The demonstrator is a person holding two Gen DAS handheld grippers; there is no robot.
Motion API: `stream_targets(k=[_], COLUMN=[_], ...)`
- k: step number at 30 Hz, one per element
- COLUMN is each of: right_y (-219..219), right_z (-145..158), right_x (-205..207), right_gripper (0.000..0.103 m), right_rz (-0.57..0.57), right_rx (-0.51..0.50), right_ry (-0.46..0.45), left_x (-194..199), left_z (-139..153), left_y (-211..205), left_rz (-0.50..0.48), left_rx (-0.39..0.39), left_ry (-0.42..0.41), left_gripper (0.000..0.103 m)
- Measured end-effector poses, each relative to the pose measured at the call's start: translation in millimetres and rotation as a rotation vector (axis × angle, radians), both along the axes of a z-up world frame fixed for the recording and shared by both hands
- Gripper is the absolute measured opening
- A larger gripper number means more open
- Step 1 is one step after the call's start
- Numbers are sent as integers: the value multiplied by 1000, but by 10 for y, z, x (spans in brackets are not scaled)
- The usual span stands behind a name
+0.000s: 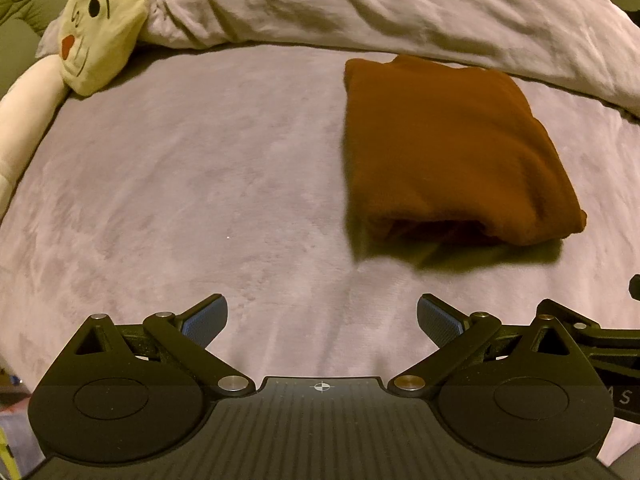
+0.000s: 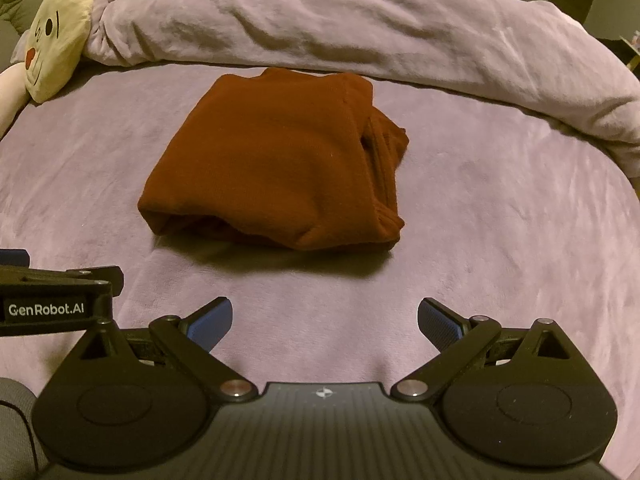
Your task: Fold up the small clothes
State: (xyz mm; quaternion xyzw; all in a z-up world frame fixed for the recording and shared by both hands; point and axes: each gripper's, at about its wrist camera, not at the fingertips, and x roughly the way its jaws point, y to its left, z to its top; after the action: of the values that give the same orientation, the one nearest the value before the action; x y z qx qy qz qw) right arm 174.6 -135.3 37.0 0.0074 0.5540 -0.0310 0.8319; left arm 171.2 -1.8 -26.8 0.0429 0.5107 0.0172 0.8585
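The brown garment (image 2: 276, 160) is lying folded into a thick, roughly square bundle on the lilac bedsheet (image 2: 500, 216), its rounded fold edge facing you and its looser layered edges (a ribbed hem or cuff is showing there) stacked along its right side. It is sitting near the middle of the sheet in your right wrist view; in your left wrist view the same garment (image 1: 444, 152) is lying off to the right.

You are holding your right gripper (image 2: 325, 318) back from the bundle, above bare sheet, with its blue-padded fingers (image 2: 210, 322) spread wide and nothing between them. You are holding your left gripper (image 1: 322, 316) just as wide, also gripping nothing, with bare sheet (image 1: 180, 184) ahead of it and the bundle up and to the right. The two tools are hovering side by side: the left one's black body, lettered GenRobot.AI (image 2: 46, 309), is poking into the right view's left edge, and part of the right one is showing at the left view's right edge.

Beyond the garment, a rumpled lilac duvet (image 2: 360, 24) is lying bunched across the far side of the bed. A cream plush toy with a cartoon face (image 1: 102, 24) is resting at the far left corner, against the duvet's end.
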Motion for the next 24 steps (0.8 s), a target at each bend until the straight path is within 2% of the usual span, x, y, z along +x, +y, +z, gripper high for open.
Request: stream_targets(k=[24], right_y=[-93], right_z=[-19], right_x=[-53], right_gripper=[99], right_rz=[-31], right_rx=[9], right_ry=[-11], left_x=[-36], left_z=[-6], left_y=[-48], left_rz=[-28], left_rx=[-22], left_ry=[-16], left_gripper=[103])
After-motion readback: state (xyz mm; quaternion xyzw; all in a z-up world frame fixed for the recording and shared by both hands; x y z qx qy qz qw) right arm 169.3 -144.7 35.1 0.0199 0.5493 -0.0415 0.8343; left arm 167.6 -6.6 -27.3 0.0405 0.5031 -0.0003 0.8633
